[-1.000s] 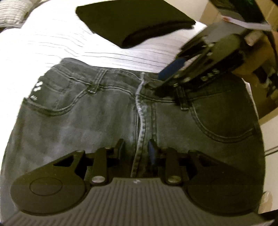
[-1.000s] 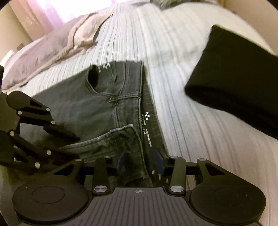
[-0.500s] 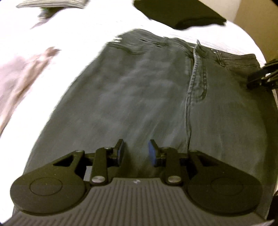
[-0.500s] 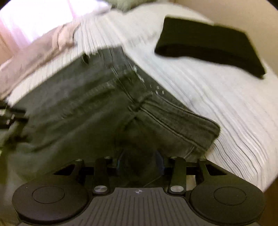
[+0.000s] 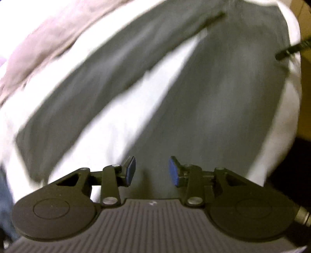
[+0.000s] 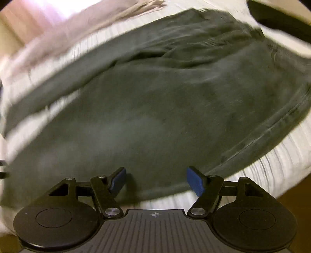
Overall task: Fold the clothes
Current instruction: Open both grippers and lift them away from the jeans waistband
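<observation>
white striped bedding (image 6: 276, 165) covers the bed under both cameras, and both views are smeared with blur. dark grey jeans (image 6: 155, 101) lie spread flat on it, filling most of each view. in the left wrist view the two legs (image 5: 223, 93) fork apart, with a wedge of white bedding (image 5: 124, 124) showing between them. a pinkish cloth (image 5: 44, 39) lies along the far left of the bed, beyond the jeans. a black folded garment (image 6: 279, 17) sits at the top right corner of the right wrist view, apart from the jeans.

left gripper (image 5: 152, 171) points down over the right-hand leg, its jaws opening to a narrow gap with nothing pinched between the blue pads (image 5: 130, 170). right gripper (image 6: 155, 182) hangs over the near edge of the jeans, jaws opening wide, pads (image 6: 194, 182) clear of the cloth.
</observation>
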